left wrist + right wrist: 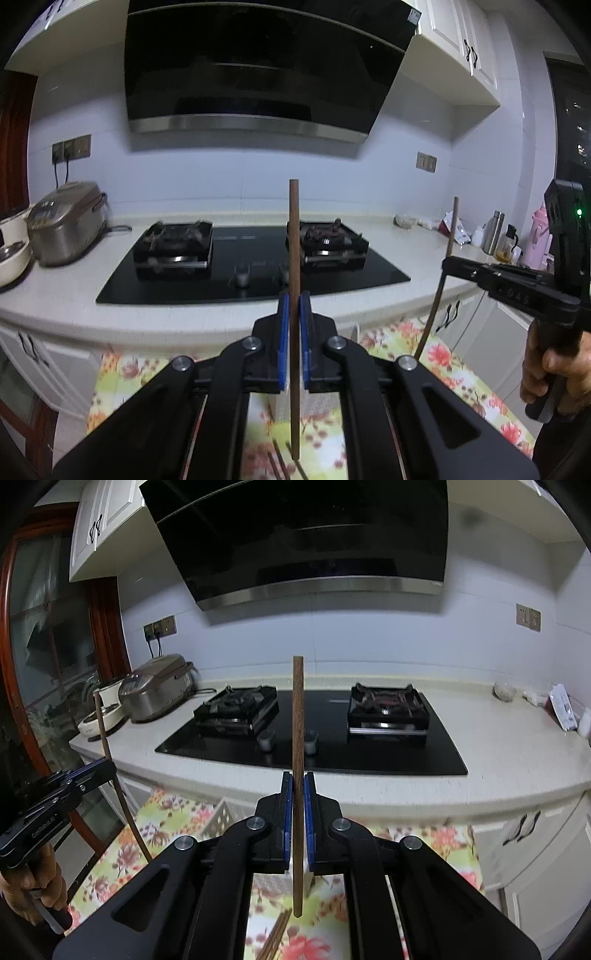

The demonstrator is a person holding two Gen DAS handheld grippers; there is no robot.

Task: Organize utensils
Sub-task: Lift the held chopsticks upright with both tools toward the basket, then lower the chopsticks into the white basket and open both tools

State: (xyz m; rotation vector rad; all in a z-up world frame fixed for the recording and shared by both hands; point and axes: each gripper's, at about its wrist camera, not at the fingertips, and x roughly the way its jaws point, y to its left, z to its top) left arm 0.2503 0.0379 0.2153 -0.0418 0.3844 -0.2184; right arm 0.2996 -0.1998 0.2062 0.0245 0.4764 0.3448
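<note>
My left gripper (294,299) is shut on a brown wooden chopstick (294,258) that stands upright between its blue pads. My right gripper (298,779) is likewise shut on a second upright chopstick (298,716). Each gripper shows in the other's view: the right gripper (448,263) with its chopstick (451,229) at the right edge, the left gripper (107,766) with its chopstick (101,720) at the left edge. Both hang above a floral tablecloth (399,343). More chopsticks (275,938) lie on the cloth below. A white slotted holder (218,821) peeks out behind the right gripper.
A white kitchen counter (74,295) runs ahead with a black two-burner gas hob (251,258) under a range hood (258,66). A rice cooker (66,225) stands at the left, bottles and a pink flask (539,236) at the right. A hand (550,365) holds the right gripper's handle.
</note>
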